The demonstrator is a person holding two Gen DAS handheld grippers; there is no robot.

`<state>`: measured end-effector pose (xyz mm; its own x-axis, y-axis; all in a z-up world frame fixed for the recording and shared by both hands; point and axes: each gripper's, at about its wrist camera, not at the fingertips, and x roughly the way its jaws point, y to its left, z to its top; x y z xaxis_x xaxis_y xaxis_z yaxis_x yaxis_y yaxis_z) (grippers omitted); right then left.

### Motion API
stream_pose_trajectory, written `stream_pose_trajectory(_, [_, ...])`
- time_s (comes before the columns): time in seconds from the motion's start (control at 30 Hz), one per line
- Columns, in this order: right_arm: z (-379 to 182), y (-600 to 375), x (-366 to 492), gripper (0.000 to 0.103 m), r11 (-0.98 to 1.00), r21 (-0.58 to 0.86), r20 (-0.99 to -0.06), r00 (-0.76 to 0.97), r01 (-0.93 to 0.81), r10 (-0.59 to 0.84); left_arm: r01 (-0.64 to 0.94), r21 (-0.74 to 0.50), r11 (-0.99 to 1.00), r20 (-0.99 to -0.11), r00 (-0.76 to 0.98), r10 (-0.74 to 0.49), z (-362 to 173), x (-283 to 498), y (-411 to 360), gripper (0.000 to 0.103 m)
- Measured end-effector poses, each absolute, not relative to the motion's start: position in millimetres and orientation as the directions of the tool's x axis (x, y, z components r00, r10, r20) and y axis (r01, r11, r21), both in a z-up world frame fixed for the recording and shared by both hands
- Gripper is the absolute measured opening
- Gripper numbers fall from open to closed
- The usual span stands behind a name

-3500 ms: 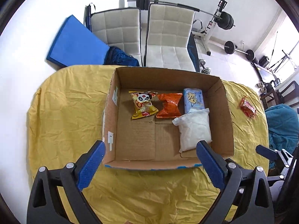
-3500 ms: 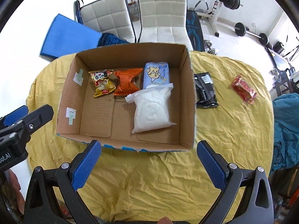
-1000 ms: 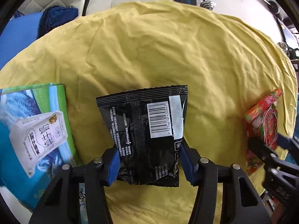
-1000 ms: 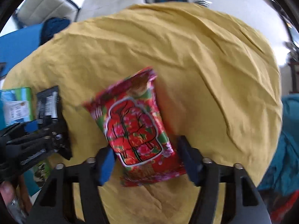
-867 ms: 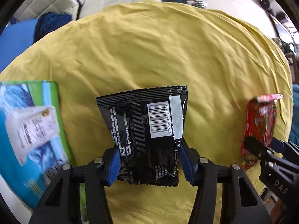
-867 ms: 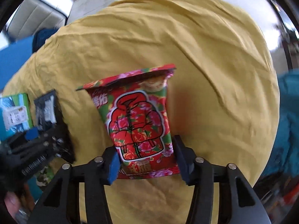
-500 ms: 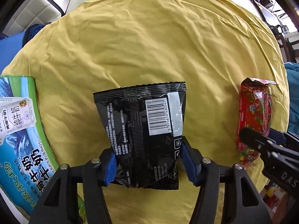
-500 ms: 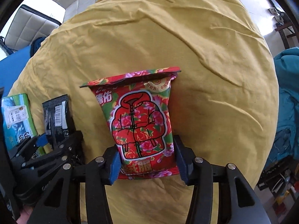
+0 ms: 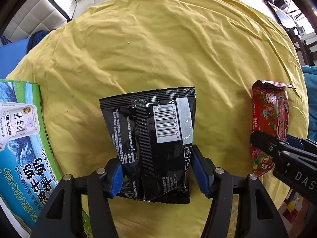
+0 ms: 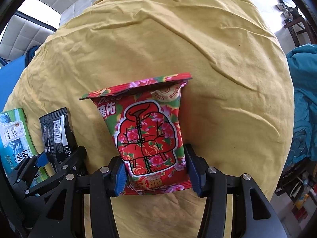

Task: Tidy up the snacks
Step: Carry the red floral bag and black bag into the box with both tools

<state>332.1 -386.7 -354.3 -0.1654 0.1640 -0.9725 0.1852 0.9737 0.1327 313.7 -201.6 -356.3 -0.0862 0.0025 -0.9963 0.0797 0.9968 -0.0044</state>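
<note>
A black snack packet (image 9: 152,138) with a white barcode hangs above the yellow cloth, and my left gripper (image 9: 158,172) is shut on its lower end. My right gripper (image 10: 156,172) is shut on the bottom of a red flowered snack packet (image 10: 146,134), also lifted off the cloth. In the left wrist view the red flowered packet (image 9: 269,119) and the right gripper's black body show at the right edge. In the right wrist view the black packet (image 10: 56,132) and the left gripper sit at the lower left. The cardboard box's printed outer wall (image 9: 19,142) stands at the left.
A yellow wrinkled cloth (image 9: 158,49) covers the round table. White padded chairs (image 9: 49,6) and a blue mat stand beyond its far edge. A teal fabric heap (image 10: 303,103) lies past the table's right edge. Weights rest on the floor behind.
Both grippers went from open near the box to shut on a packet each. Over the last second both packets have risen a little off the cloth.
</note>
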Motion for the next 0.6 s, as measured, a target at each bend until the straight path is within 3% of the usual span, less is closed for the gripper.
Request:
stream_pose_trajectory(0.17, [-355, -371, 328, 0.052, 0.985, 0.082, -0.981, -0.16, 0.15, 0.106, 0.074, -0.003, 0.997, -0.998, -0.061, 0.002, -351, 309, -201, 0.051])
stream_pose_trajectory(0.3, [-352, -364, 323, 0.047, 0.985, 0.083, -0.984, -0.146, 0.149, 0.105, 0.073, -0.003, 0.997, -0.999, -0.043, 0.001, -343, 303, -199, 0.049])
stream_pose_trajectory(0.6, [-319, -359, 290, 0.046, 0.982, 0.111, -0.99, -0.075, 0.153, 0.123, 0.098, 0.0, 0.995, -0.998, 0.059, -0.006, -297, 273, -200, 0.049])
